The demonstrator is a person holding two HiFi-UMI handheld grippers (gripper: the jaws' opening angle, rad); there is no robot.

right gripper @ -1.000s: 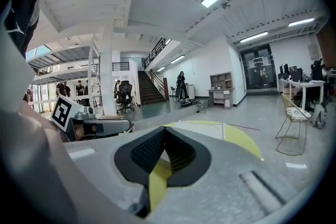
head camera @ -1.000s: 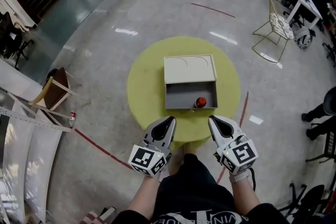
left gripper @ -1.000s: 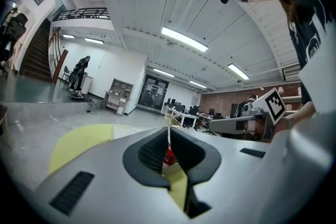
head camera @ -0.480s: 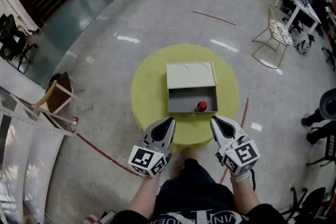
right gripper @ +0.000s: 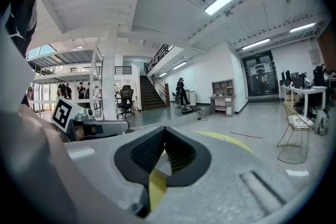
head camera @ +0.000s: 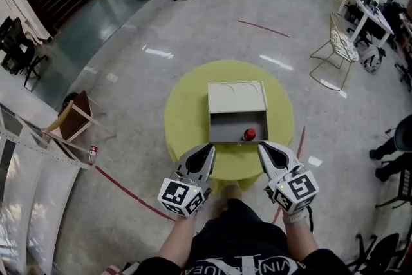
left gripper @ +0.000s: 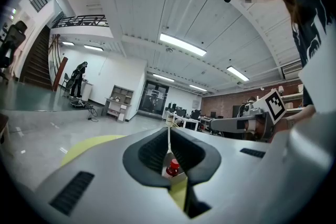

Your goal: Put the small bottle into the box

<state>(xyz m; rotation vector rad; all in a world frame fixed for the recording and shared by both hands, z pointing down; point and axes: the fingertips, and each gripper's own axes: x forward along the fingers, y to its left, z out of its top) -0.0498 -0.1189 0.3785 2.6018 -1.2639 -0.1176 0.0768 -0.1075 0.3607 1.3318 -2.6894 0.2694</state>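
Observation:
On a round yellow table (head camera: 183, 119) stands an open box (head camera: 219, 129) with a grey inside, its cream lid (head camera: 237, 96) folded back on the far side. The small bottle (head camera: 249, 134) with a red cap stands inside the box near its front right corner. Just short of the table's near edge, my left gripper (head camera: 207, 150) and right gripper (head camera: 264, 148) are held side by side, both shut and empty. In the left gripper view the bottle (left gripper: 172, 168) shows through the gap below the closed tips of that gripper (left gripper: 168, 129). The right gripper (right gripper: 165, 131) points past the table.
A wire chair (head camera: 338, 42) stands on the floor at the far right and a tipped wooden frame (head camera: 74, 116) at the left. Red tape lines (head camera: 129, 187) cross the floor near the table. A person's legs (head camera: 389, 154) show at the right edge.
The head view has shifted: table and box look slightly smaller and sit lower in the picture. Both grippers keep their place and stay shut. The bottle stays in the box.

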